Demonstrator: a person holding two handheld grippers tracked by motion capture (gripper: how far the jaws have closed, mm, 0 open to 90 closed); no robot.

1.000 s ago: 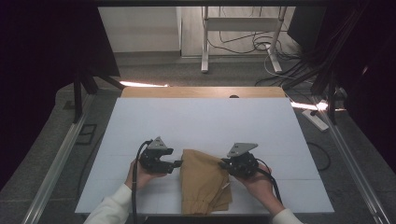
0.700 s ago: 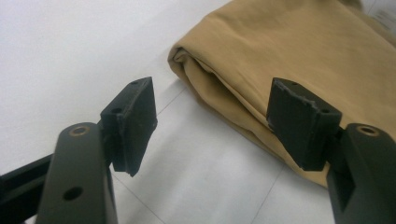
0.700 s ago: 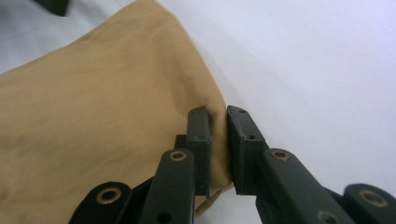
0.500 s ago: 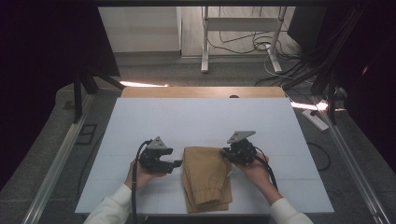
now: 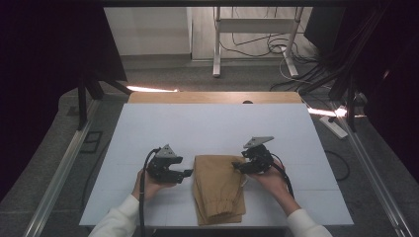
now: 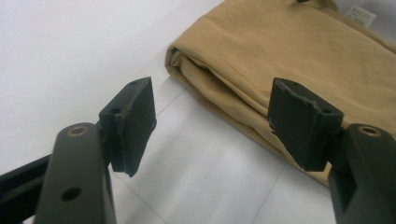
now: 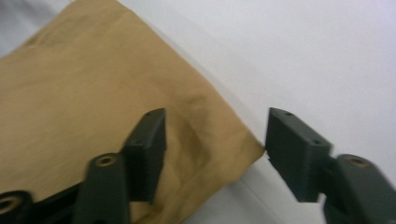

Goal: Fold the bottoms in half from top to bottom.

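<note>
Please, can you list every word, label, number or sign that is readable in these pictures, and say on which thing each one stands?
No text can be read.
The small white tag sewn on the folded tan garment, seen in the left gripper view: it carries faint grey print, too small and blurred to read.
The white table: no writing on it.

My right gripper has just been opening its jaws, letting go of the tan cloth. The cloth's loose right flap now lies folded flat, a neat rectangle.
</note>
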